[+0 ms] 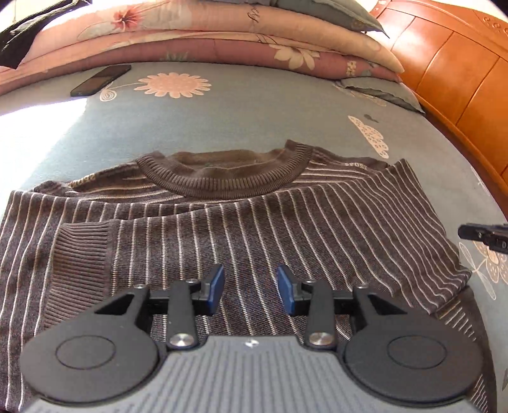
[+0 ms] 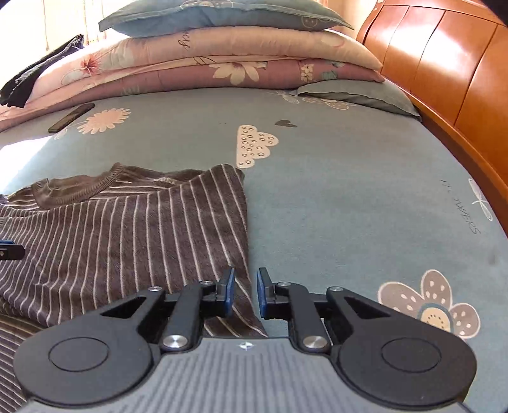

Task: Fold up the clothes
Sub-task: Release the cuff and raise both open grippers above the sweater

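Observation:
A brown sweater with thin pale stripes (image 1: 254,216) lies flat on the blue-grey bedsheet (image 1: 254,117), its ribbed collar (image 1: 222,184) at the far side. Both sleeves are folded across the body, with a ribbed cuff (image 1: 84,251) at the left. My left gripper (image 1: 250,274) hovers over the sweater's middle, open, with nothing between its blue pads (image 1: 217,282). My right gripper (image 2: 246,276) sits above the sweater's (image 2: 127,228) right edge. Its jaws stand narrowly apart and grip no cloth. The right gripper's tip (image 1: 482,236) also shows at the right edge of the left wrist view.
A dark phone (image 1: 100,80) lies on the sheet at the far left. Folded floral quilts (image 1: 222,41) and pillows (image 2: 222,12) are stacked at the back. A wooden headboard (image 1: 460,73) runs along the right. A dark garment (image 1: 22,31) rests on the quilts at the far left.

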A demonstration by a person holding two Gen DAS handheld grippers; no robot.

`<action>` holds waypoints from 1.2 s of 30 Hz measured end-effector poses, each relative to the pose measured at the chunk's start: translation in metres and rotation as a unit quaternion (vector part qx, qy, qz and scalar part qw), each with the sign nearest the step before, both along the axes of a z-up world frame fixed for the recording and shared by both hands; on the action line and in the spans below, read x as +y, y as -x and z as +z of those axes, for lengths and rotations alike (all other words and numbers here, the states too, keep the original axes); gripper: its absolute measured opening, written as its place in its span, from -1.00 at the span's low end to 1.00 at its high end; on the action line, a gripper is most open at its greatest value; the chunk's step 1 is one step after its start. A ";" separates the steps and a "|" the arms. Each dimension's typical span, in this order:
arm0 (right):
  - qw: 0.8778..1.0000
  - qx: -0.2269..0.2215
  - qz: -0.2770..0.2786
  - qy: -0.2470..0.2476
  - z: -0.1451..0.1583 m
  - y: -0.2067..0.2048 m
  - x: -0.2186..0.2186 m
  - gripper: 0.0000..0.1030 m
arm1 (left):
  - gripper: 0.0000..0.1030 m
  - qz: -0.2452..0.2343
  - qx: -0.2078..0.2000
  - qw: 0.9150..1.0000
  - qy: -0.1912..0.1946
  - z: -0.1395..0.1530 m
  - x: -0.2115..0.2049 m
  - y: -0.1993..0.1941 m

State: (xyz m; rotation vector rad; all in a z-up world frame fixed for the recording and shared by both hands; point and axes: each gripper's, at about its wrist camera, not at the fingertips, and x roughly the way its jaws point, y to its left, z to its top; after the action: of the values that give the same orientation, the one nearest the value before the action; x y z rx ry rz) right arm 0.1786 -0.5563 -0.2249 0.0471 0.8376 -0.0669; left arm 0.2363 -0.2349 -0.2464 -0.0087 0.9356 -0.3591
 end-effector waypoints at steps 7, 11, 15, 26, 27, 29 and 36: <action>0.997 0.052 -0.061 -0.023 -0.019 -0.023 -0.020 -0.66 | -0.22 0.019 -0.015 1.000 -0.020 0.005 0.016 0.002; 0.998 -0.005 -0.060 -0.034 0.006 -0.040 -0.019 -0.66 | -0.11 -0.004 -0.045 0.999 -0.027 0.008 0.013 -0.002; 0.998 -0.015 -0.041 -0.034 0.003 -0.088 -0.002 -0.69 | -0.11 0.001 -0.040 0.999 -0.028 0.000 0.015 -0.012; 0.998 0.005 -0.058 -0.038 -0.032 -0.152 0.001 -0.81 | 0.02 0.018 -0.039 0.999 -0.001 -0.013 0.034 -0.029; 0.997 0.008 -0.064 -0.048 -0.030 -0.154 -0.002 -0.81 | 0.01 0.020 -0.038 0.999 0.002 -0.012 0.034 -0.031; 0.995 0.015 -0.073 -0.060 -0.021 -0.152 -0.004 -0.80 | 0.01 0.024 -0.038 0.999 0.007 -0.007 0.037 -0.032; 0.993 0.030 -0.032 -0.111 0.002 -0.093 0.029 -0.73 | 0.03 0.018 -0.049 0.998 -0.029 -0.001 0.044 -0.015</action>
State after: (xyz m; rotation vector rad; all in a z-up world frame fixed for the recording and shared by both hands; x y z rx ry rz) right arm 0.2714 -0.5268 -0.2233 0.2829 0.9013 -0.0355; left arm 0.2514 -0.1908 -0.2477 0.0438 0.8466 -0.2964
